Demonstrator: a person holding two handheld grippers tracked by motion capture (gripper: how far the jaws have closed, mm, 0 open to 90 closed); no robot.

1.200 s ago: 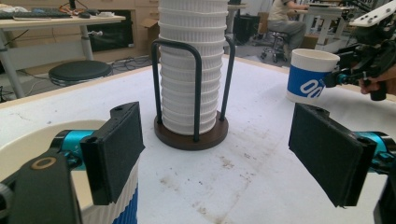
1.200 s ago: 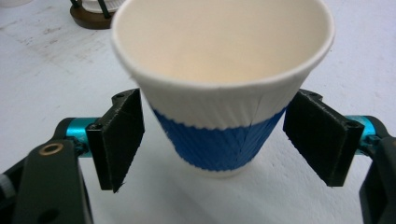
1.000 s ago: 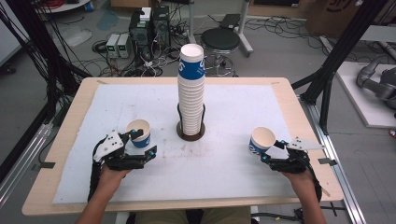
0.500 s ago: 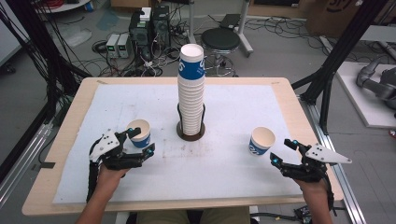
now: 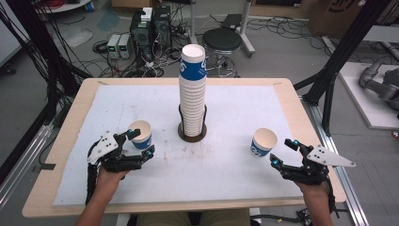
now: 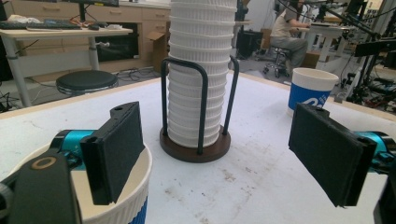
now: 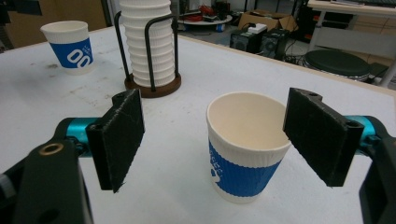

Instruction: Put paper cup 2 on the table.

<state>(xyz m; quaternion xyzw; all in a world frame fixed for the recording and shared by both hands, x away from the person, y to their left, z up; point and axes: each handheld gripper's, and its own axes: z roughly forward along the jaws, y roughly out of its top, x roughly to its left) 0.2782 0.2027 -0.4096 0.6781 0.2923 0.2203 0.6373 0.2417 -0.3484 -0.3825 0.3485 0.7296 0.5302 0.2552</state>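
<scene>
Left hand-held gripper [image 5: 139, 144]: jaws wide apart, one pad inside left cup [image 5: 140, 134] rim. Right hand-held gripper [image 5: 283, 152]: jaws apart, clear of right cup [image 5: 263, 142].

The bench [image 5: 61, 155] is light wood under a white mat [image 5: 235, 113]. Beyond it at 12 o'clock, on grey floor [image 5: 291, 52], stand a black round stool [image 5: 221, 40] and computer towers [image 5: 150, 23] amid tangled cables. Black frame struts [image 5: 336, 66] rise at 2 o'clock.
</scene>
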